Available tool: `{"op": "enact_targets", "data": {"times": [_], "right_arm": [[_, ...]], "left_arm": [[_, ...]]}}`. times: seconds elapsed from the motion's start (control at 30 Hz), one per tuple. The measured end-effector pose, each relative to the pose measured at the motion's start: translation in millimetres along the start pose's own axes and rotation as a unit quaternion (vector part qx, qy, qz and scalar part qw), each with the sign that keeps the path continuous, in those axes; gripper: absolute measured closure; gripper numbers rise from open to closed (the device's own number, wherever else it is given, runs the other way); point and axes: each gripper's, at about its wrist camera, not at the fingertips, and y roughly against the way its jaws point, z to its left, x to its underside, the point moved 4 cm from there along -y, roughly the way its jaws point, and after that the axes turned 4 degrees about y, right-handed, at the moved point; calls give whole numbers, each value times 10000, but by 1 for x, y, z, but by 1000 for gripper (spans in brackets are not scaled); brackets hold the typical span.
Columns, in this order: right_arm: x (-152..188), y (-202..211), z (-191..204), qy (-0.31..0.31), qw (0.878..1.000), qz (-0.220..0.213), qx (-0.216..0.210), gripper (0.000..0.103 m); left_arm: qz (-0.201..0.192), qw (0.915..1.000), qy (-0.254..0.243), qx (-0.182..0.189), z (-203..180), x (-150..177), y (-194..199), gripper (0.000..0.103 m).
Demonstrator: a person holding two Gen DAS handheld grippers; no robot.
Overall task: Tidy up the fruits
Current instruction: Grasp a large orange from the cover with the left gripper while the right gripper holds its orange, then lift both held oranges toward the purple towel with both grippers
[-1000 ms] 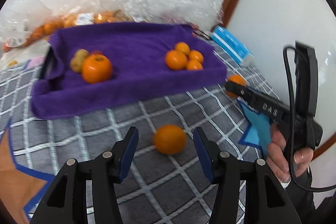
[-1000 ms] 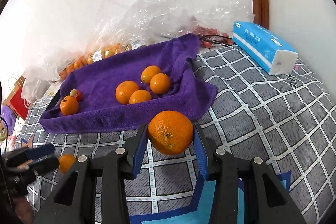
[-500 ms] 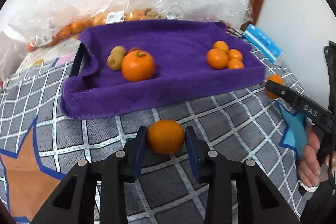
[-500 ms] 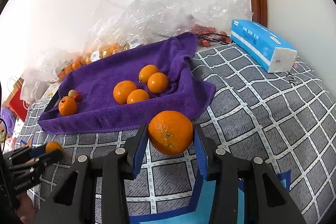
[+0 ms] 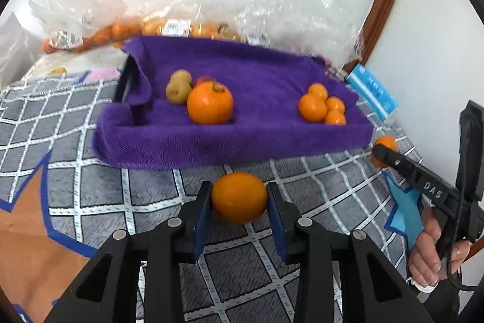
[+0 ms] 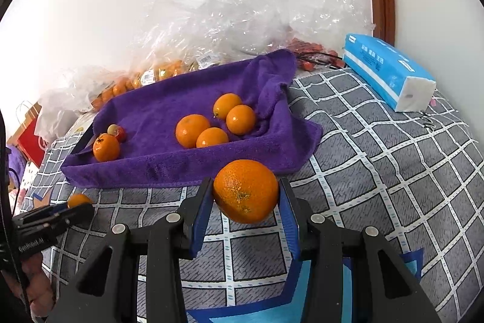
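My left gripper is shut on an orange and holds it just in front of the purple towel tray. My right gripper is shut on a larger orange, near the tray's front right corner. In the tray lie a big orange with two yellowish fruits on the left and several small oranges on the right. The right gripper also shows in the left wrist view, the left one in the right wrist view.
Clear plastic bags with more oranges lie behind the tray against the wall. A blue tissue pack lies at the right. A grey checked cloth covers the surface. A red bag stands at the far left.
My left gripper closed on the orange on the cloth and has lifted it towards the tray. My right gripper holds its orange nearly where it was.
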Motion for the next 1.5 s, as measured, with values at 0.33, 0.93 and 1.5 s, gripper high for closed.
{"op": "enact_targets", "data": {"times": [0.33,0.93,1.5], "right_arm": [[-1,17,23,491,9978,-402,-200,61],[2,30,40,856,9936,-624,-393,61],[-6,28,35,495,9955,-410,-701,61]], "left_arm": [[-533,9986,-52,19,-2,-4,21,69],[-1019,9945,222,39,8,-8,38,69],[-1191,9912,576,11,21,-15,45,69]]}}
